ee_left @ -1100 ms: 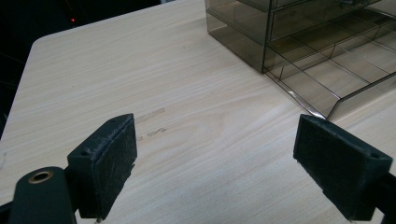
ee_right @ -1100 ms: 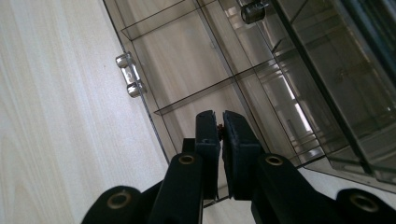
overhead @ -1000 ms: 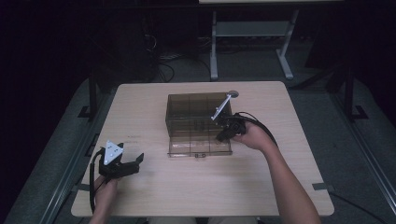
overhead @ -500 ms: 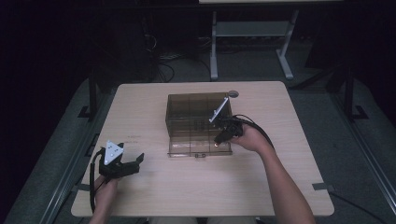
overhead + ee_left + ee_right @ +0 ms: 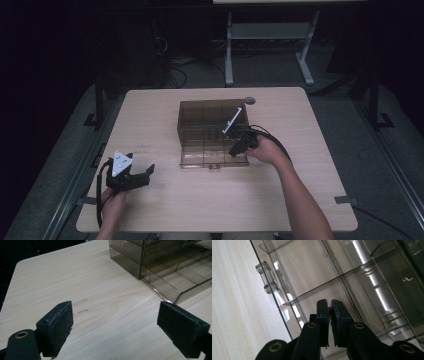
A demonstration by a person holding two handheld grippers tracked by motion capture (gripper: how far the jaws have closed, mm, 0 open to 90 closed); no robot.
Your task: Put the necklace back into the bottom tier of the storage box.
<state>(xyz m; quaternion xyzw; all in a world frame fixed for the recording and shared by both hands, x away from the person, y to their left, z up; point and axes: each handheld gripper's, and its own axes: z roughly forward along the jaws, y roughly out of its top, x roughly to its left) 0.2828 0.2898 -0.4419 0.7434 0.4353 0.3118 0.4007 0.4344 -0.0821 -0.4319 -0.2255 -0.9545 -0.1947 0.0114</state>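
The right tongs (image 5: 239,146) hang over the front right part of the smoky see-through organizer box (image 5: 210,131), which stands near the middle of the pale wooden counter (image 5: 300,200), a little toward its far edge. From the right gripper view the two black jaws are pressed almost together, and a tiny reddish-brown thing (image 5: 329,307) is pinched between their pads; it is too small to tell what it is. The tips of these tongs (image 5: 330,305) point down into the pulled-out drawer (image 5: 215,157) at the box's base, over one of its divided compartments, just behind a thin partition wall. The drawer's clear handle (image 5: 267,277) sits on its front wall, off to the left in that view. A person's right hand (image 5: 267,150) wraps the gripper, with the black cable (image 5: 272,136) looping over the back of it.

The left tongs (image 5: 144,172) rest low over the counter near its front left corner, well apart from the box. Their jaws are spread wide with nothing between them, just bare wood grain below. The grey three-cornered plate (image 5: 121,161) on top catches the light. Beyond the counter, a pale metal frame (image 5: 270,35) stands on the dark floor.
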